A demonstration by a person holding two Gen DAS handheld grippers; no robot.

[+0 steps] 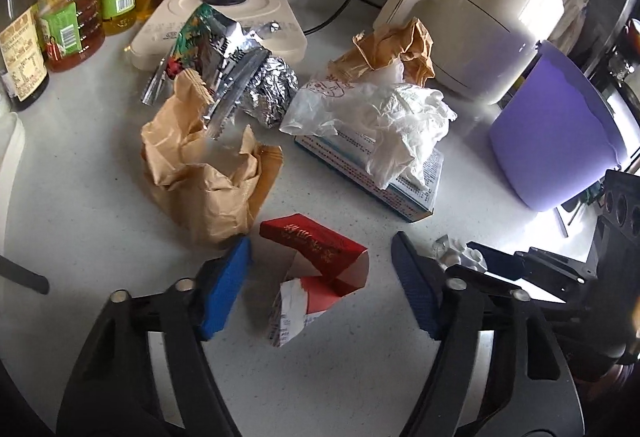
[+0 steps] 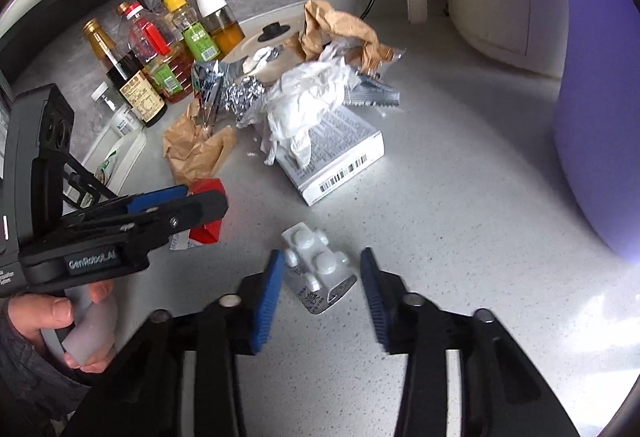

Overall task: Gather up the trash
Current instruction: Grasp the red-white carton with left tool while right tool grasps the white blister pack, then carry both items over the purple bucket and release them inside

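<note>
On the grey counter, left tool (image 1: 322, 285) spread around red carton (image 1: 316, 269), right tool (image 2: 320, 285) spread around blister pack (image 2: 318, 269).

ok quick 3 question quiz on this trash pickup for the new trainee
1. True or false: the left gripper is shut on the red carton.
2. What lies between the right gripper's fingers? A) foil ball B) pill blister pack C) brown paper bag
3. Fill in: the crumpled white tissue rests on top of a flat printed ____.

Key
1. False: its fingers are open on either side of the carton.
2. B, the pill blister pack, not yet gripped.
3. box
</note>
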